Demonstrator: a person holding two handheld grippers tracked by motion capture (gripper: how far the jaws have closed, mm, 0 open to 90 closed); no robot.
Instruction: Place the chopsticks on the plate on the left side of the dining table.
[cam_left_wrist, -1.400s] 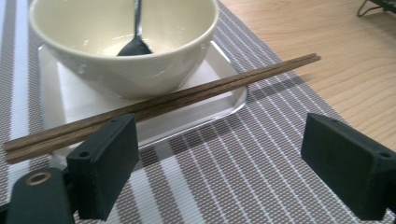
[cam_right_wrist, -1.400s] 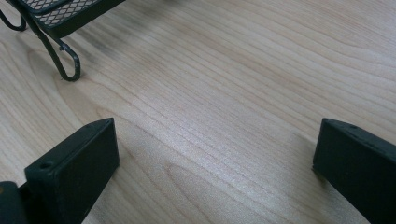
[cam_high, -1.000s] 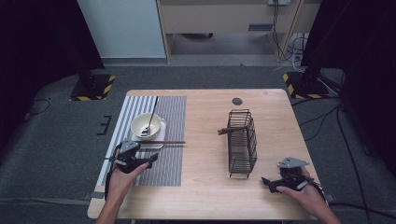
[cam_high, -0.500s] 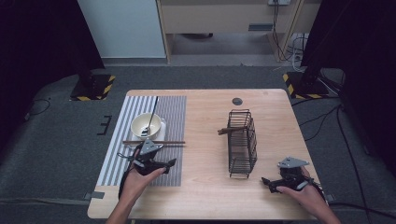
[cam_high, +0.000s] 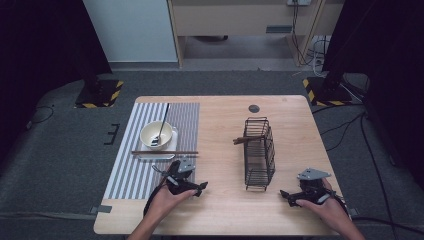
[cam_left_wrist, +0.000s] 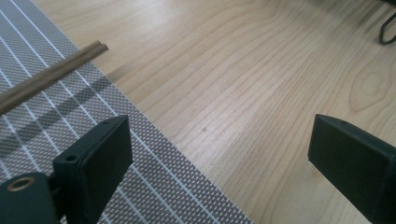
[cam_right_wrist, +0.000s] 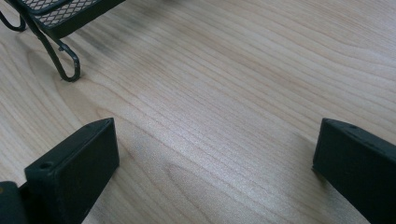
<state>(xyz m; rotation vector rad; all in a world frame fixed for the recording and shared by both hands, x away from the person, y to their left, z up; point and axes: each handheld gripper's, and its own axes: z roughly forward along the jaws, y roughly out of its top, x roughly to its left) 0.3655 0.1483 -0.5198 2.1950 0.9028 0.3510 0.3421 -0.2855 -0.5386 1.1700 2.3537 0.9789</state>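
Observation:
My left gripper (cam_high: 191, 183) hovers open at the right edge of the striped placemat (cam_high: 130, 172), just below a pair of wooden chopsticks (cam_high: 165, 152). In the left gripper view the jaws stand wide apart over the mat's edge (cam_left_wrist: 154, 177) and bare wood, with the chopstick tips (cam_left_wrist: 56, 72) at upper left. My right gripper (cam_high: 292, 195) rests open near the table's front right, beside a black wire basket (cam_high: 260, 152). The right gripper view has the basket's curled foot (cam_right_wrist: 67, 63) ahead of the open gripper (cam_right_wrist: 217, 163).
A cream bowl (cam_high: 152, 132) with a spoon (cam_high: 162, 122) sits on the placemat behind the chopsticks. A wooden piece (cam_high: 242, 140) sticks out of the basket's left side. A small black disc (cam_high: 254, 108) lies on the far part of the table (cam_high: 225, 210).
My left gripper has moved right across the placemat to its right edge. The right gripper has stayed put.

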